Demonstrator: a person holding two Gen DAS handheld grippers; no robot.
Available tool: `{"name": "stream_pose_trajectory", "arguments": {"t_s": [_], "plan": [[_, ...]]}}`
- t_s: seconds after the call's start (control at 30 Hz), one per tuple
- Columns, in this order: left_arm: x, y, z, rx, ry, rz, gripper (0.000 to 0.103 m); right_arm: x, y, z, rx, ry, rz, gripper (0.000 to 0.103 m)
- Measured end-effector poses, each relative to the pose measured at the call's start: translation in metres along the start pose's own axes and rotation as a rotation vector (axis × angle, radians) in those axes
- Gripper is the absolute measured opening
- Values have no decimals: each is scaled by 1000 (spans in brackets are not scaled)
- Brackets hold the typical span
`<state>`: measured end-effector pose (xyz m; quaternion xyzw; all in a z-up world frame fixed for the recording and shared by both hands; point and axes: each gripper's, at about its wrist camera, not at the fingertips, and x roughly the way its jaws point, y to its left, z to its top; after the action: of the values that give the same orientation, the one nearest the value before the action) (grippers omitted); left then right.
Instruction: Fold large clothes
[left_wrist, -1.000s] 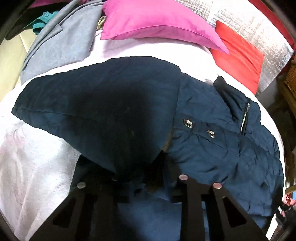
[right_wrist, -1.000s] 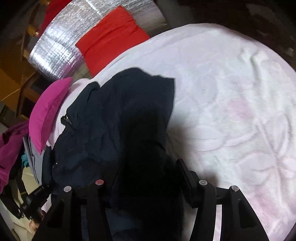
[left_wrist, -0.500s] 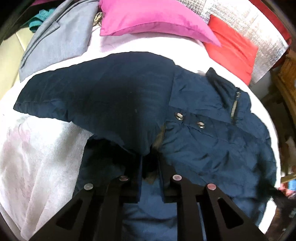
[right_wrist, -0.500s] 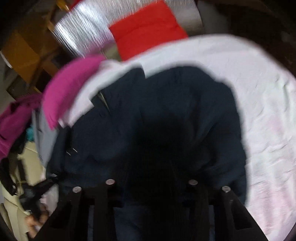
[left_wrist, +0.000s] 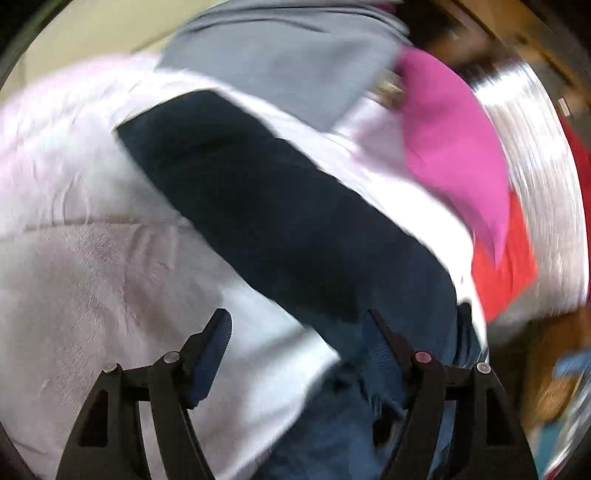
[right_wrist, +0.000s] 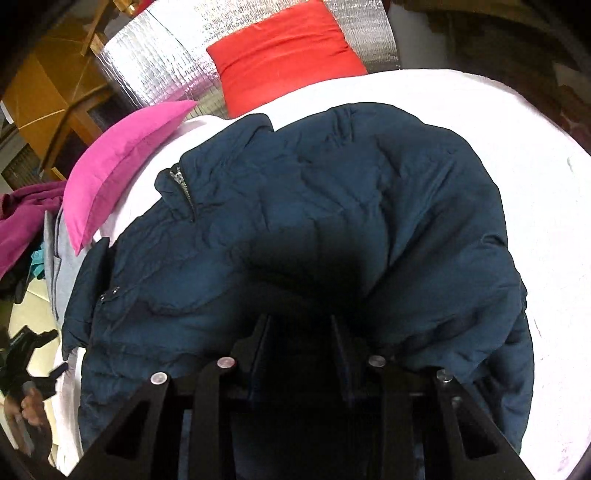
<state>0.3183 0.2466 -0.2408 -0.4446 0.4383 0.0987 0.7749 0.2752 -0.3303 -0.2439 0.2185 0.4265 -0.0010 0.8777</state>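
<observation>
No brand, label or writing can be read on anything in view. The navy jacket (right_wrist: 295, 229) is a puffy, quilted, slightly shiny garment with a metal zipper (right_wrist: 183, 188) at its collar and two snap studs (right_wrist: 110, 292) near its left edge; it lies bunched in the middle of a bed covered by a pale pink fleece blanket (right_wrist: 546, 192) with a soft, napped surface. In the blurred left wrist view one long dark sleeve (left_wrist: 280, 206) runs diagonally across the blanket (left_wrist: 92, 280). The left hand-held gripper (left_wrist: 295, 328) is released, its jaws wide apart with blanket and jacket edge between them. The right hand-held gripper (right_wrist: 300, 323) sits over the near part of the jacket, its tips sunk in dark shadow, so I cannot tell whether it grasps the fabric. At the far side lie a magenta pillow (right_wrist: 122, 162), a red cushion (right_wrist: 284, 55) and silver foil sheeting (right_wrist: 155, 66); a grey garment (left_wrist: 288, 62) lies at the left.
</observation>
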Motion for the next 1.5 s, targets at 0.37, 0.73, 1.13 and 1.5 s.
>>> {"name": "stream_pose_trajectory", "arguments": {"t_s": [0.37,0.73,1.13,1.5], "plan": [[19,35,25,-144,-62,-78,46,-4,-8,-3,35,-24,66,35],[-53,-66,-13,274,-258,-15,12,-26,-15,-1,78,-8,121,37],[-26,-209,-192,933,-82,-210,13,-79,-21,-18,55,-95,130,57],[-1,-170,-156,859,372,-174,70,-82,-3,-11,-8,-64,119,57]]}}
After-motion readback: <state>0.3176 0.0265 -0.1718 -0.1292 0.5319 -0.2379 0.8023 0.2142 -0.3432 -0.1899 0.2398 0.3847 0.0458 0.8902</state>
